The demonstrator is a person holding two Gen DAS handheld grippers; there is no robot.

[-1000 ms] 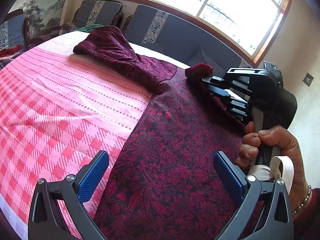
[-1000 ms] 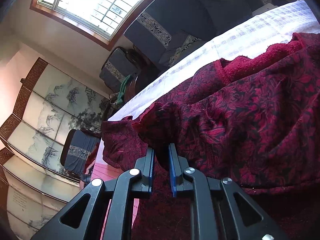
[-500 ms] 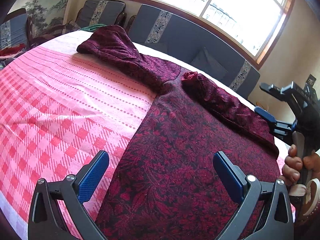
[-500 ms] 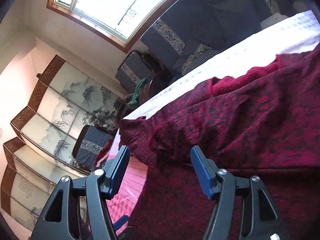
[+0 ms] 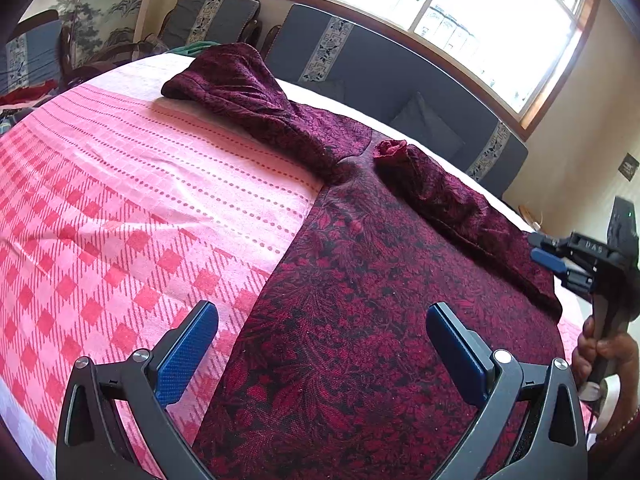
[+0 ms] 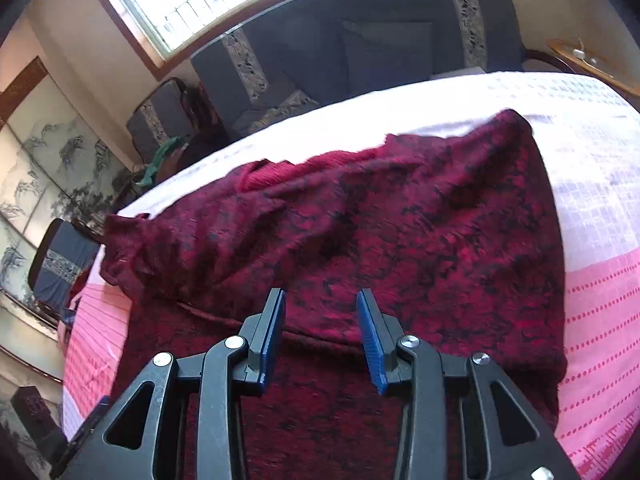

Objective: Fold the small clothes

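Fingers (image 5: 188, 356) spread wide and empty, left gripper (image 5: 320, 354) straddles the garment's (image 5: 360, 320) near hem — unfolded sleeve (image 5: 248, 92) far ahead-left, right gripper (image 6: 320, 330), part-open, empty, beyond it.

The garment (image 5: 380, 300) runs off the bottom edge of the left wrist view, so its hem is unseen, and its near part is covered by the left gripper (image 5: 320, 344). The right gripper (image 5: 560, 268) is cut by the frame's right edge; its gap cannot be judged there. The hand (image 5: 608, 356) holding it is only partly in frame. In the right wrist view the cloth pattern is smeared by blur, and the green item (image 6: 160, 160) on the chair is too small to identify.
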